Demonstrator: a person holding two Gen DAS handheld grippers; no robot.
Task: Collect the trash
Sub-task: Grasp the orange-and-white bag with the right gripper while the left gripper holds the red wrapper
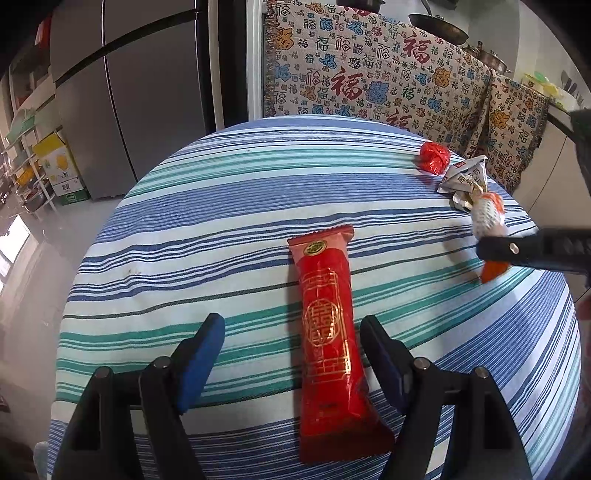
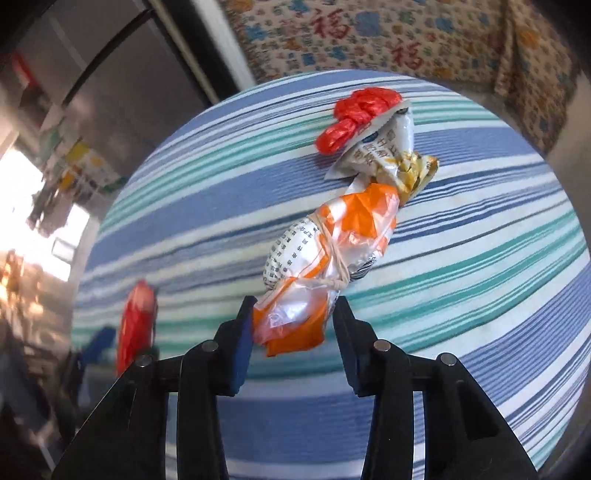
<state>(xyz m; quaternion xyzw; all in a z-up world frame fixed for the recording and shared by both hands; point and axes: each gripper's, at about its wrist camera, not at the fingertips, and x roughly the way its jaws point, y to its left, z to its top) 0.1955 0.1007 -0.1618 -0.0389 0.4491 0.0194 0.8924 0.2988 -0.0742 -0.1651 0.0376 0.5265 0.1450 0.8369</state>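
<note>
A long red snack wrapper [image 1: 328,332] with gold print lies flat on the striped round table [image 1: 184,221]. My left gripper [image 1: 291,319] is open around it; the wrapper lies nearer the right finger and neither pad presses it. My right gripper [image 2: 294,302] is shut on the lower end of a twisted orange and white plastic bag [image 2: 332,240] tied with a rubber band. In the left wrist view one right finger [image 1: 517,251] crosses that bag [image 1: 487,214]. Beyond it lie a crumpled red ball [image 2: 354,114] [image 1: 434,158] and a silver-white wrapper [image 2: 380,147] [image 1: 461,177].
A cloth printed with red and blue characters [image 1: 369,74] hangs behind the table. A grey fridge [image 1: 129,92] stands at the back left, with shelves and boxes [image 1: 55,166] beside it. Pans [image 1: 439,26] sit on a counter at the back right.
</note>
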